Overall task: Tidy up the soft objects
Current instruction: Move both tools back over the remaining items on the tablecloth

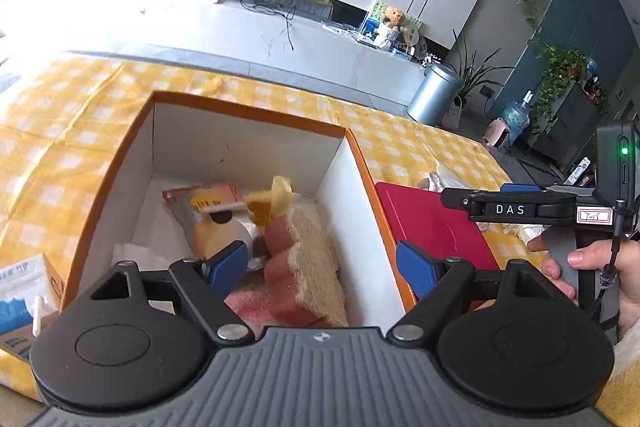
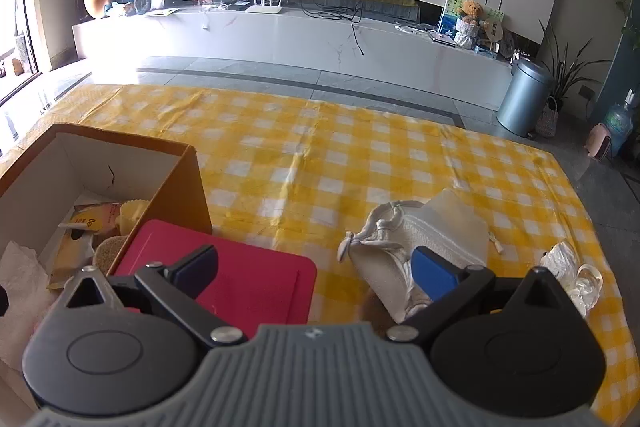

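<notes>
Yellow checked tablecloth [image 2: 320, 155] holds an orange box [image 1: 132, 147] of sponges [image 1: 304, 267] under the spread, empty left gripper [image 1: 324, 267], while the right gripper [image 2: 316, 267], also spread, nears a limp white cloth bag [image 2: 420, 239], likely best pinched mid-fold.

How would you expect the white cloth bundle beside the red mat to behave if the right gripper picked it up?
The white bundle lies crumpled with loose folds, so it would probably sag and drape rather than hold shape. Its knotted strings trail free and may dangle or snag. It looks thin, likely light, so the right gripper might pinch only one layer.
</notes>
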